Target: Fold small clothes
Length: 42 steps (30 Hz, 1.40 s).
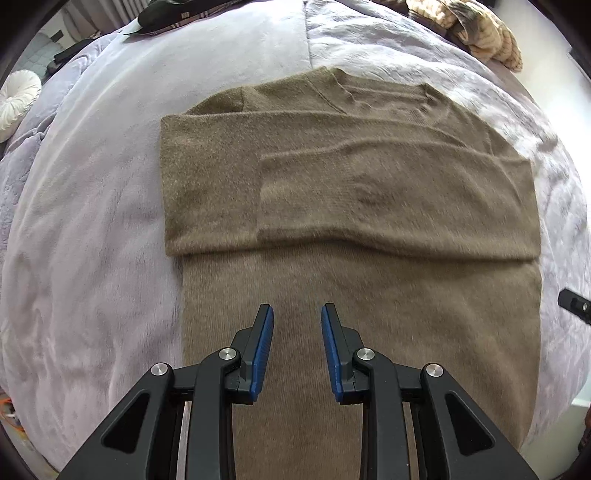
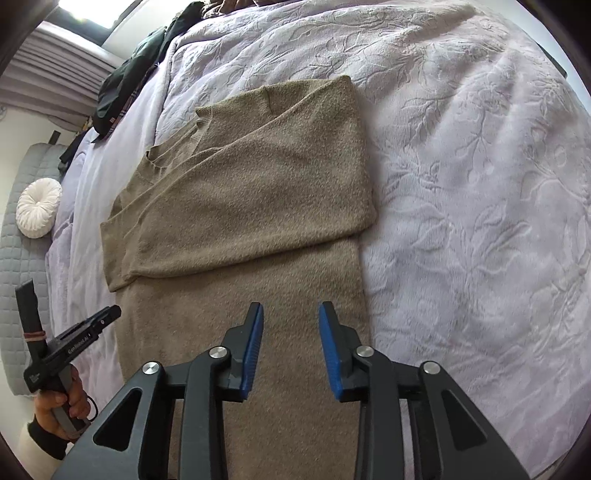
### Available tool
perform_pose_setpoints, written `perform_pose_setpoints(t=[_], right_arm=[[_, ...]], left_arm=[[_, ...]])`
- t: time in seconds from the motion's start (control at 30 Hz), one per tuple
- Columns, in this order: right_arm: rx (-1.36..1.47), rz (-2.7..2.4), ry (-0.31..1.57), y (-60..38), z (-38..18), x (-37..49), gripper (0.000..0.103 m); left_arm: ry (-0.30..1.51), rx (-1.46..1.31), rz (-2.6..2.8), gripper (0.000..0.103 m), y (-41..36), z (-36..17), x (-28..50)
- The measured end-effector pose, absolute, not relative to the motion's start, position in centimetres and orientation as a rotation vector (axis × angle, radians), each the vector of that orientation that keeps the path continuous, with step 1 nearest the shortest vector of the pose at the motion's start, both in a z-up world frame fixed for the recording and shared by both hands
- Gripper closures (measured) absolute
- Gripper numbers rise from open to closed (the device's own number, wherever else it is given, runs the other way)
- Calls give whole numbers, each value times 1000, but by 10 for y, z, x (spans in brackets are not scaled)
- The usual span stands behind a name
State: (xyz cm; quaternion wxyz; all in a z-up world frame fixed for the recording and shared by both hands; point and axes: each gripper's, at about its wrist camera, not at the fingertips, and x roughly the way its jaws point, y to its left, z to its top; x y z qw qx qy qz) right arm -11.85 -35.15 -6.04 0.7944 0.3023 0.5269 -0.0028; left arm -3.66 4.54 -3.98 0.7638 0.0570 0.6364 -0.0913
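An olive-brown knit sweater (image 1: 351, 192) lies flat on the bed with both sleeves folded across its chest. In the right wrist view the same sweater (image 2: 255, 206) runs from the neckline at the top down under the gripper. My left gripper (image 1: 297, 314) hovers above the sweater's lower body, its blue pads (image 1: 265, 332) apart with nothing between them. My right gripper (image 2: 291, 312) hangs over the lower body near its right edge, jaws apart and empty. The left tool (image 2: 70, 343) shows at the left, held in a hand (image 2: 59, 406).
A lilac plush blanket (image 2: 480, 184) with a leaf pattern covers the bed. Dark clothes (image 2: 125, 85) lie piled at the far end. A white round cushion (image 2: 38, 206) rests on a grey quilted surface at the left. A tan patterned item (image 1: 487, 33) sits at the far right.
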Motion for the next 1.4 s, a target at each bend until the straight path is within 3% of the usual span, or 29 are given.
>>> perform_pose_setpoints(t=[0.13,0.33,0.43,0.47,0.5,0.53,0.67,1.4], right_arm=[[656,11,1139,-345,-59,-126,53],[679,21,1161,-337,-62,-141,51],[688,18,1171,-334,-65,-148,40],[693,19,1173,-333,-66,-151,39],[698,21,1177,-332,-67,-153,39],[700,22,1181,-331,-68,-154,38],[715,35,1203,-327,-74,-158,23],[805,56,1274,-325,-97,-180,23]], left_arm=[[1417,135,-177,74,46,-39,-52],[1479,126,-149,74,53,-45,-74],[1482,141,-130,74,56,-47,-83],[1478,140,-125,66,57,-46,-85],[1476,135,-117,19,60,-45,-87],[1471,135,-102,2,61,-44,-89],[1443,161,-114,1,63,-36,-90],[1483,137,-178,1,77,-46,-109]])
